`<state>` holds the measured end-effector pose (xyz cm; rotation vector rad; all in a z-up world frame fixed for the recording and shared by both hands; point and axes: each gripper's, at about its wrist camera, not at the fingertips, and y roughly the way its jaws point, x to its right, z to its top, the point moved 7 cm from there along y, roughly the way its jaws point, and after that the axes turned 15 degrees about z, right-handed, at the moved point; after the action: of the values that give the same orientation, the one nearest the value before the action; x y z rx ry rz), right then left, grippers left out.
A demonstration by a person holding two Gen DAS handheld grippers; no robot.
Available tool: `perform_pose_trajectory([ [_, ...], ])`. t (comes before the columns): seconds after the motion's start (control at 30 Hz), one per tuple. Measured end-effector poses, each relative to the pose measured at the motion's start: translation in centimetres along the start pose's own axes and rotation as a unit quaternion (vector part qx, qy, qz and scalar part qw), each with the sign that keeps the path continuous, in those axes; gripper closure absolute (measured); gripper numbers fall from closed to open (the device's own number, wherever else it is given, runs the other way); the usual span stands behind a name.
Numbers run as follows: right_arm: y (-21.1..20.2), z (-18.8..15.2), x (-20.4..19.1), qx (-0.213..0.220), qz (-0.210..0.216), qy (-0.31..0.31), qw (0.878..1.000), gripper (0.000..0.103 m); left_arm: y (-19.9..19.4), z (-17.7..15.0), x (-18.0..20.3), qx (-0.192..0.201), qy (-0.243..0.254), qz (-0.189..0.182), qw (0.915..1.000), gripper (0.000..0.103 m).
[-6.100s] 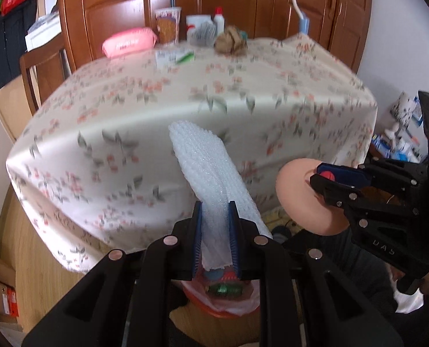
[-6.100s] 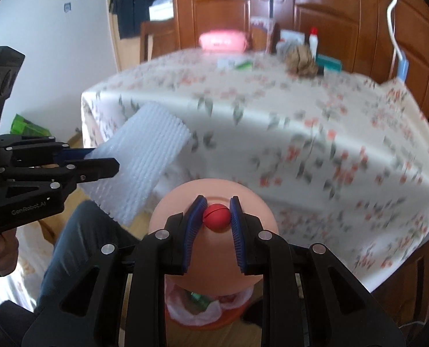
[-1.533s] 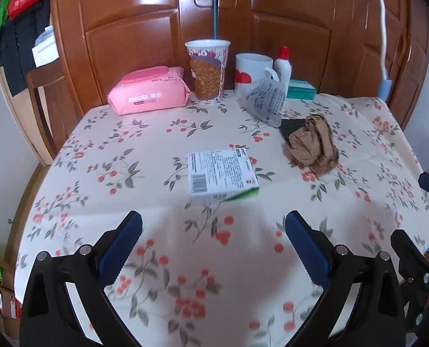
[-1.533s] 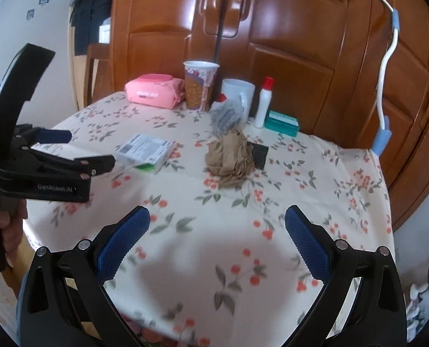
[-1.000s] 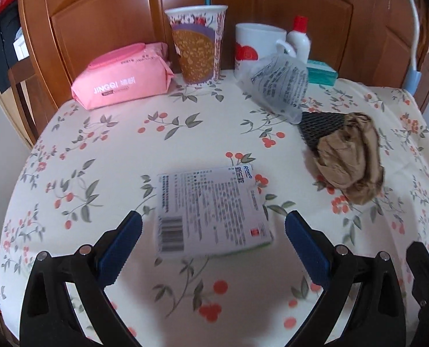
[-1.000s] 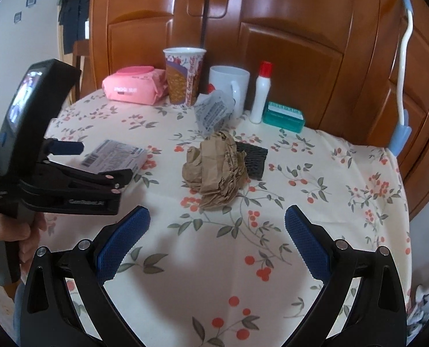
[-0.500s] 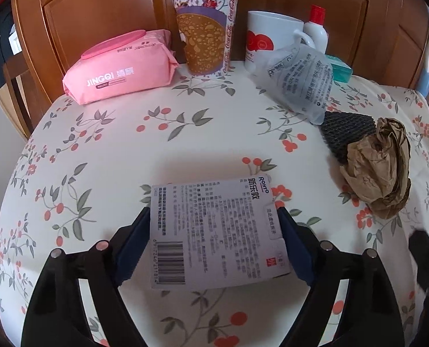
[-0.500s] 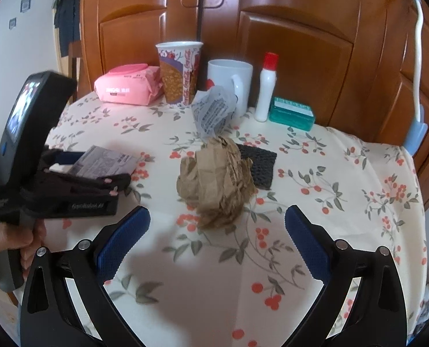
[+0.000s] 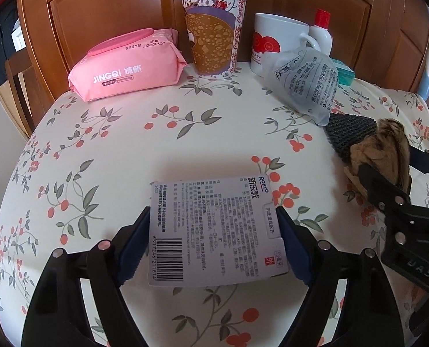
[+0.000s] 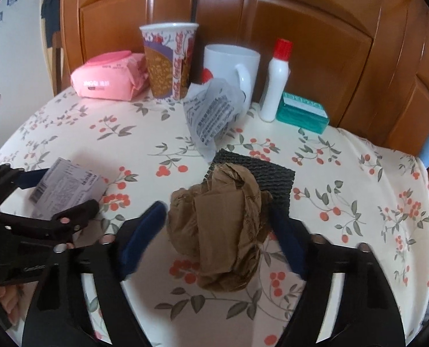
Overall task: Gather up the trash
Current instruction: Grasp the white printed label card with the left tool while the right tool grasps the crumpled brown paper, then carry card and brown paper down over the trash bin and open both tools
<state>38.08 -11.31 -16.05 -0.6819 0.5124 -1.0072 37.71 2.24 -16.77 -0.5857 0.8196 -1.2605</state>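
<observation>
A flat grey printed box point(image 9: 214, 225) lies on the floral tablecloth point(image 9: 122, 144), and my left gripper point(image 9: 213, 217) is shut on it, one blue pad against each long side. The right wrist view shows that box point(image 10: 67, 185) at the left, inside the left gripper point(image 10: 67, 189). A crumpled brown paper ball point(image 10: 223, 225) sits between the blue pads of my right gripper point(image 10: 217, 211). Those jaws are closing, and a thin gap still shows at the left pad. In the left wrist view the right gripper point(image 9: 396, 162) straddles the paper ball point(image 9: 387, 147).
A black mesh pad point(image 10: 260, 173) lies behind the paper ball, with a clear printed plastic pouch point(image 10: 211, 115) beyond it. A pink wipes pack point(image 9: 127, 63), paper cup point(image 9: 214, 34), white mug point(image 9: 275, 43), white bottle point(image 10: 276, 84) and teal box point(image 10: 301, 112) line the back edge, against wooden cupboard doors.
The left jaws have come in from wide open onto the sides of the box. The right gripper has moved forward and down over the brown paper, and its jaws have narrowed around it.
</observation>
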Motion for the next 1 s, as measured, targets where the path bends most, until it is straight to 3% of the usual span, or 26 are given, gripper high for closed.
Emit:
perform_pose_trajectory([
  [0.33,0.5,-0.3,-0.2,-0.002,-0.017,-0.013,1.000,0.031,-0.1,-0.1,0.2,0.006,0.004,0.003,1.0000,0.023],
  [0.43,0.3,-0.2,-0.3,0.005,-0.008,-0.016,1.000,0.037,-0.2,-0.1,0.4,0.010,0.008,0.004,0.9999,0.023],
  [0.5,-0.3,-0.1,-0.3,0.013,-0.005,-0.013,1.000,0.044,-0.3,0.0,0.5,0.015,0.012,0.009,0.9998,0.023],
  [1.0,-6.4,-1.6,-1.1,0.054,0.031,-0.027,0.998,0.045,-4.5,-1.6,0.2,0.055,0.012,0.000,0.9984,0.023],
])
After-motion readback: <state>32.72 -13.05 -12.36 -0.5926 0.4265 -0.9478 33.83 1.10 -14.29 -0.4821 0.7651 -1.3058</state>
